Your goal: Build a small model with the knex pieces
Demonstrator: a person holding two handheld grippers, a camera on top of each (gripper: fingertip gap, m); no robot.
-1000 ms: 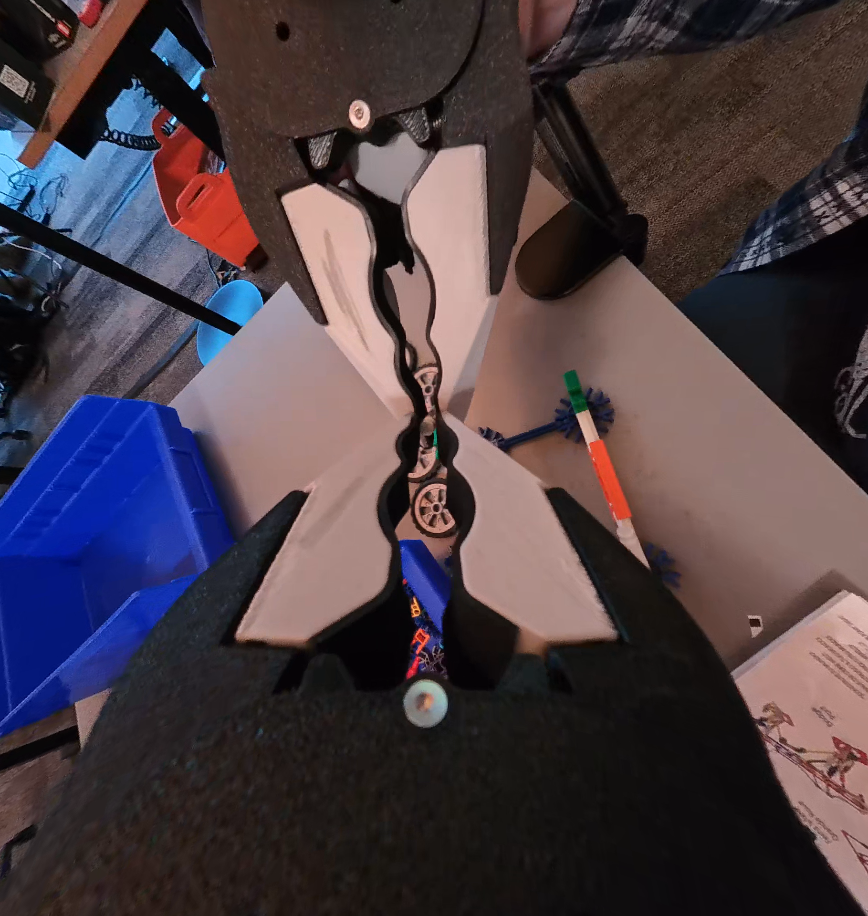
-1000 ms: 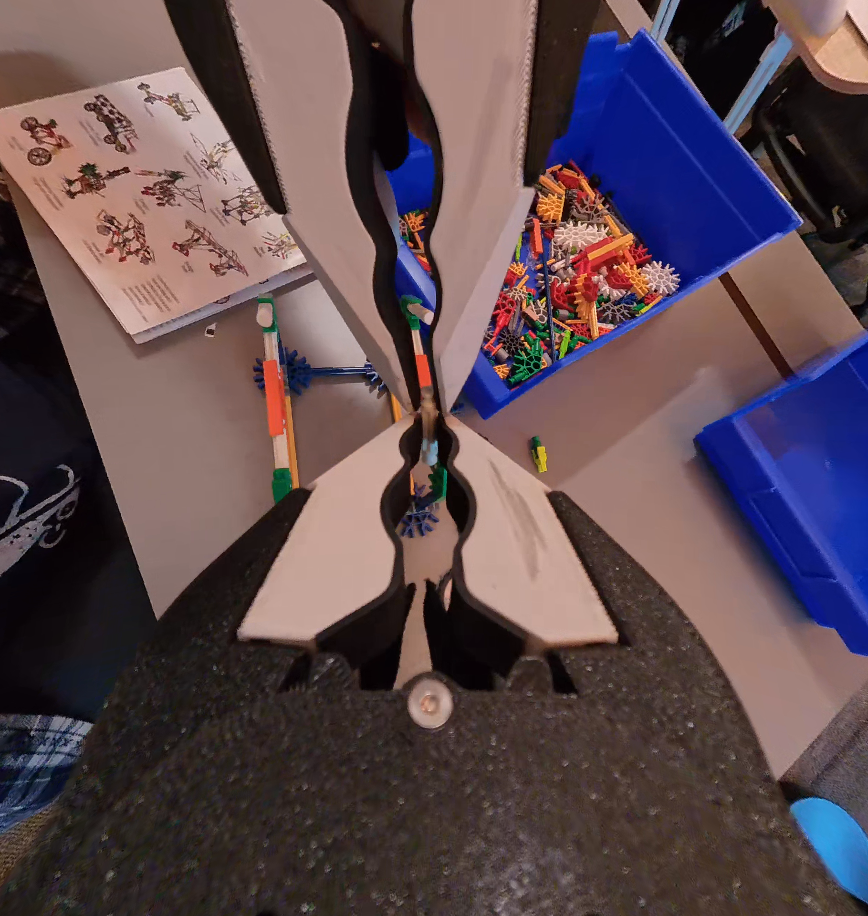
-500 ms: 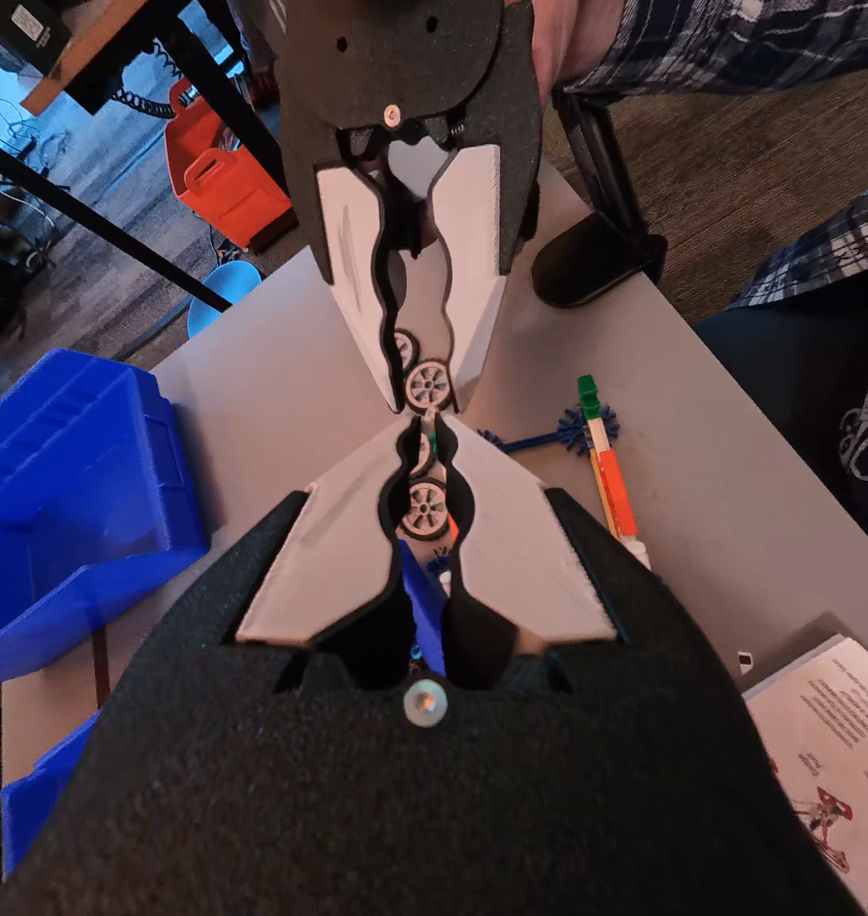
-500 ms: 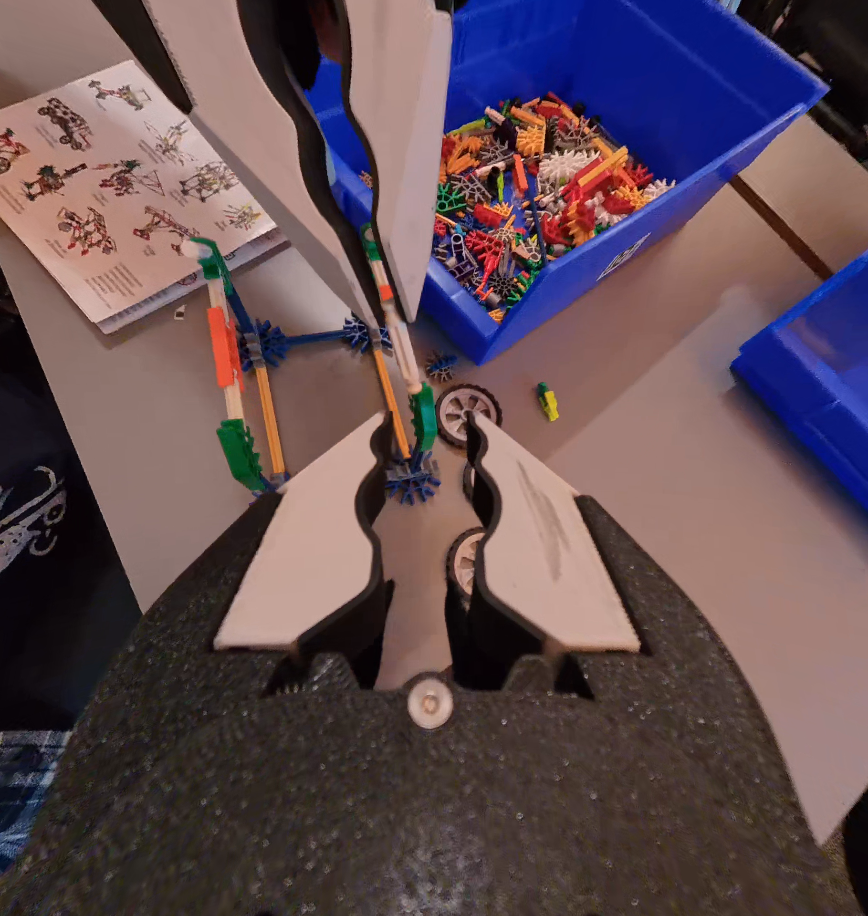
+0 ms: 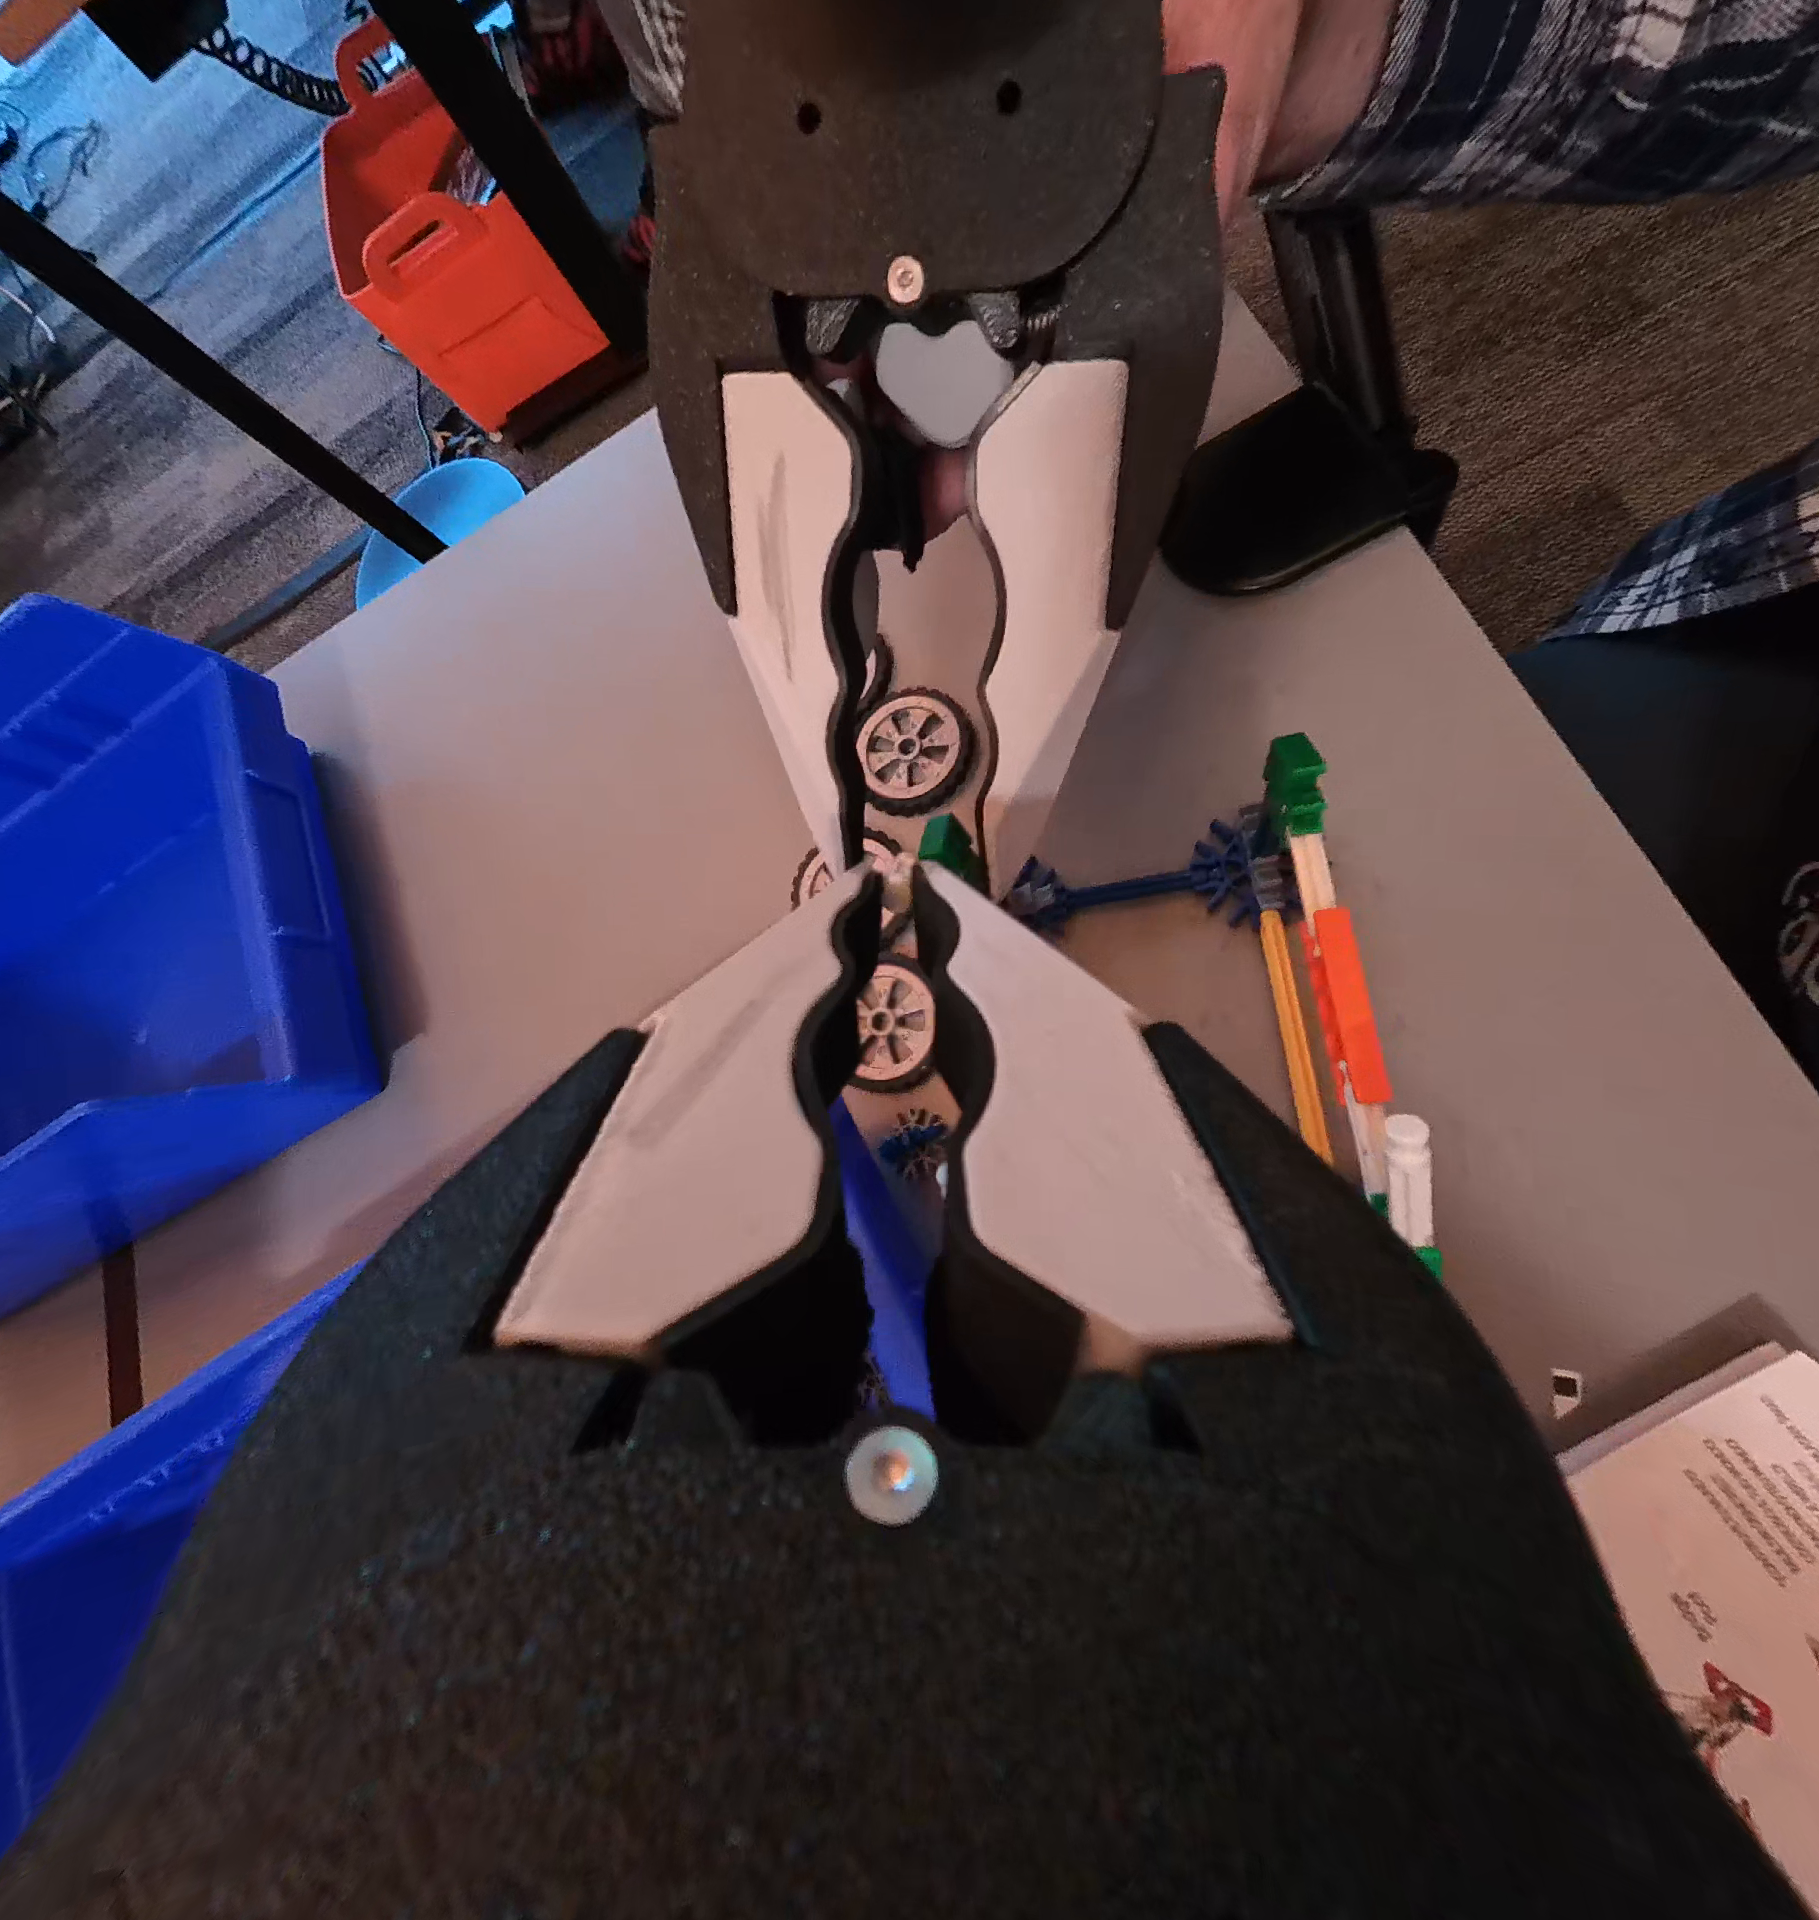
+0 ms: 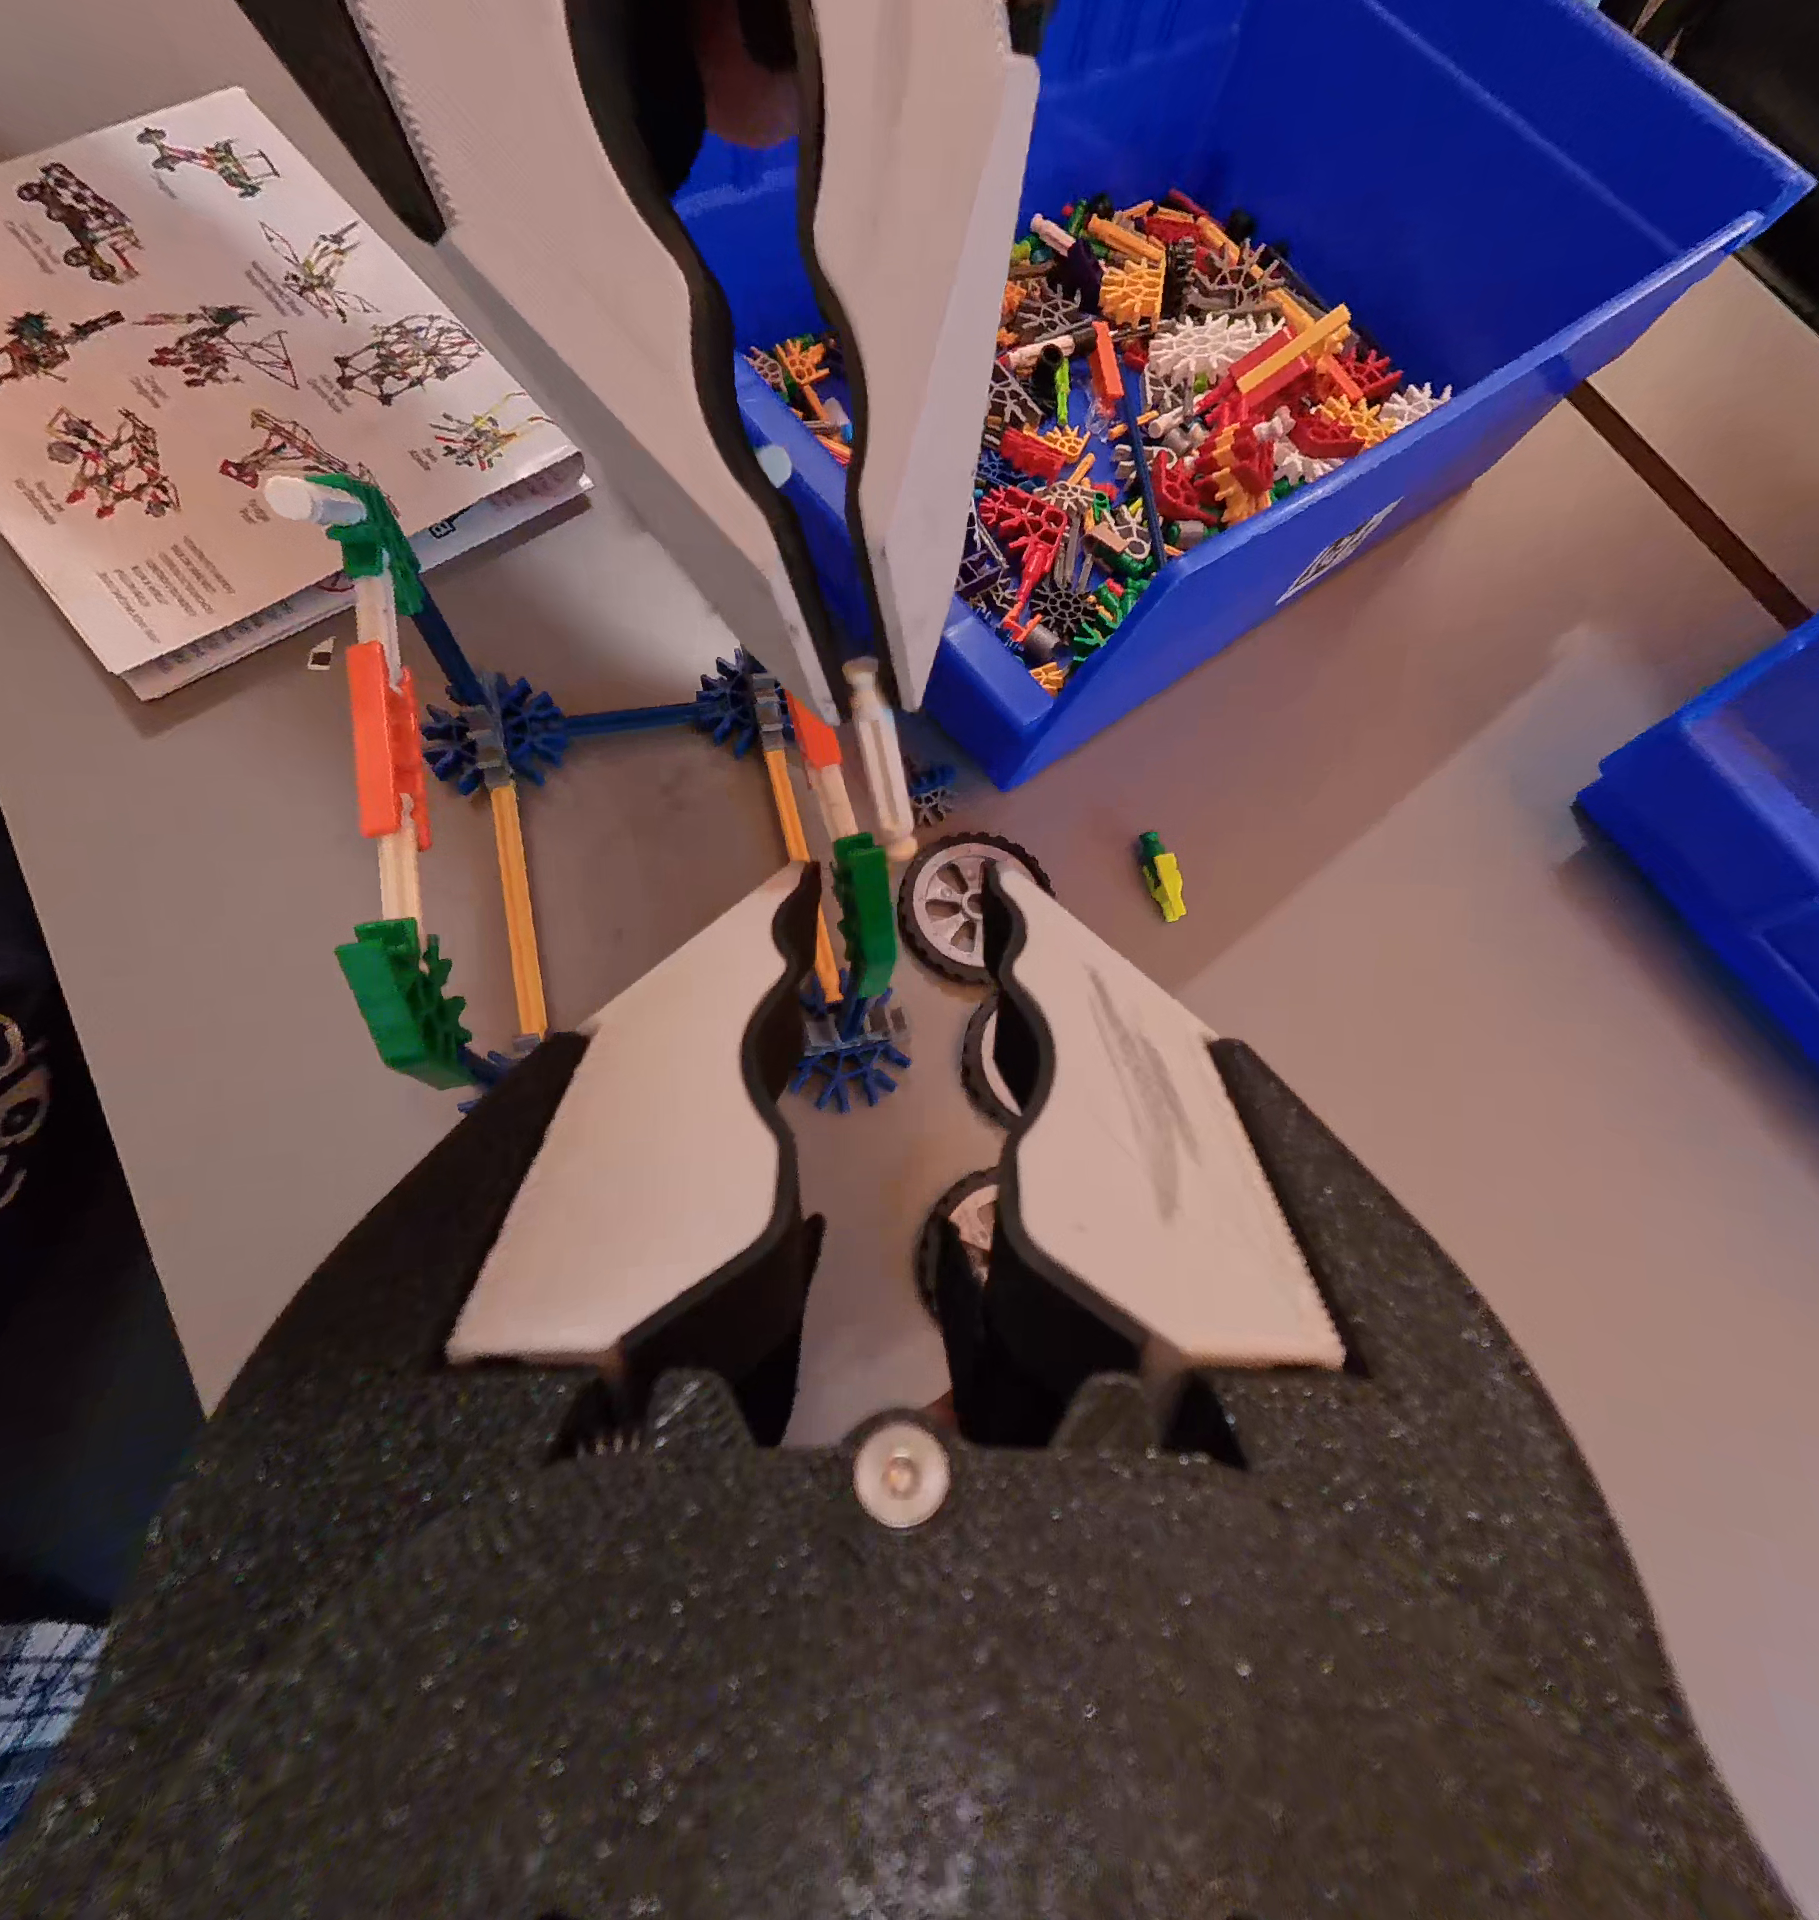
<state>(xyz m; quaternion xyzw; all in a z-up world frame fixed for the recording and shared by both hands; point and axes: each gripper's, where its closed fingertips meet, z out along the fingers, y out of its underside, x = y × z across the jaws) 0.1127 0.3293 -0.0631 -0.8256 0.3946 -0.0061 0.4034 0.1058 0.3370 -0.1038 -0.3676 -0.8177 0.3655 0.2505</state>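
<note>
Left wrist view, left gripper (image 5: 892,891): pinched shut on a white rod (image 5: 894,883) at the tips; grey wheel (image 5: 889,1023) below, between the fingers.
Right wrist view, right gripper (image 6: 900,899): spread apart, empty; green connector (image 6: 863,914) between the tips, wheel (image 6: 952,902) beside the right finger.
Beyond the tips: blue bin (image 6: 1507,312) of parts.

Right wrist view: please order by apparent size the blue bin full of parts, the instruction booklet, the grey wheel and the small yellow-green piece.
1. blue bin full of parts
2. instruction booklet, partly cut by the frame, so only roughly second
3. grey wheel, partly behind the right gripper fingers
4. small yellow-green piece
</note>
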